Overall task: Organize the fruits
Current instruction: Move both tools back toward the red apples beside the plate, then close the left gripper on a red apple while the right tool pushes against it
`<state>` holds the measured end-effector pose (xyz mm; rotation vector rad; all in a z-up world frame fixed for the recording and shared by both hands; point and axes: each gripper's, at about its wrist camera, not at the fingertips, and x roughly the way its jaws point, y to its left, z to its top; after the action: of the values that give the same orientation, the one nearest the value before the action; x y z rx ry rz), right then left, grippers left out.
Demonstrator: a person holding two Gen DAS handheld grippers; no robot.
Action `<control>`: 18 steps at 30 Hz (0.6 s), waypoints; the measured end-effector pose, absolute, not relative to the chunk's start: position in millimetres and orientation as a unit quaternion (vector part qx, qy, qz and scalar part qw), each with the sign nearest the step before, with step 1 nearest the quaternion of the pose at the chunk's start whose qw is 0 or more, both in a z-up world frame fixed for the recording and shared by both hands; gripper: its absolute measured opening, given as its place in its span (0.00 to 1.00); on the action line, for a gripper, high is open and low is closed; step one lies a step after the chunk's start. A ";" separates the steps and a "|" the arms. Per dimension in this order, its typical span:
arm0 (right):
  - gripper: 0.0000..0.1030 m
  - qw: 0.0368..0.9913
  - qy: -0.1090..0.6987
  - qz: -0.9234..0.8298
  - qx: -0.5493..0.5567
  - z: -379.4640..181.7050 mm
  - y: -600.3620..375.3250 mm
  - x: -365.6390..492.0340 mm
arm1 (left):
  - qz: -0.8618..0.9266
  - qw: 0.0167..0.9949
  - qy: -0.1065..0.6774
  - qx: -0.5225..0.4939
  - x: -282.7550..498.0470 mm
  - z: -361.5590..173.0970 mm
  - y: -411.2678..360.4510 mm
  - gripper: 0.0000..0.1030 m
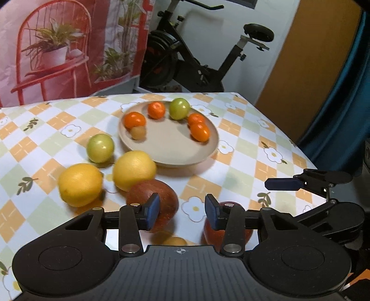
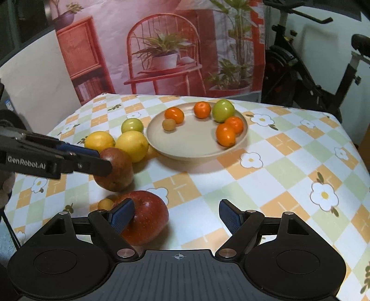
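Near the round beige plate [image 2: 196, 148], the left gripper [image 1: 182, 211] stands partly open and empty between two red apples [image 1: 152, 203]; the right gripper [image 2: 177, 214] gapes wide, empty.

Backdrop: printed cloth [image 2: 175, 48] showing a red chair and potted plants. Beside it: black exercise bike [image 1: 192, 58] against a white wall [image 1: 272, 16]. Far right: orange panel [image 1: 307, 67], teal curtain [image 1: 342, 97].
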<state>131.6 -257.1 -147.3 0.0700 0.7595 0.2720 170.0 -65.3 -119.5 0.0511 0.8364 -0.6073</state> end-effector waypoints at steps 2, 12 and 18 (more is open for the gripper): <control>0.75 0.919 0.369 0.131 0.034 -148.5 -258.5 129.0 | -0.297 0.866 0.401 0.026 168.1 -120.8 -70.9 0.43; 0.74 0.920 0.370 0.125 0.038 -150.1 -264.2 122.5 | -0.314 0.856 0.408 0.033 161.0 -126.5 -82.8 0.43; 0.74 0.920 0.370 0.122 0.042 -151.2 -267.7 120.2 | -0.333 0.841 0.427 0.011 160.6 -140.0 -89.1 0.42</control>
<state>120.2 -267.7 -151.2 0.0854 0.7606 0.2501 160.6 -89.1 -140.0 0.0226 0.9021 -0.7028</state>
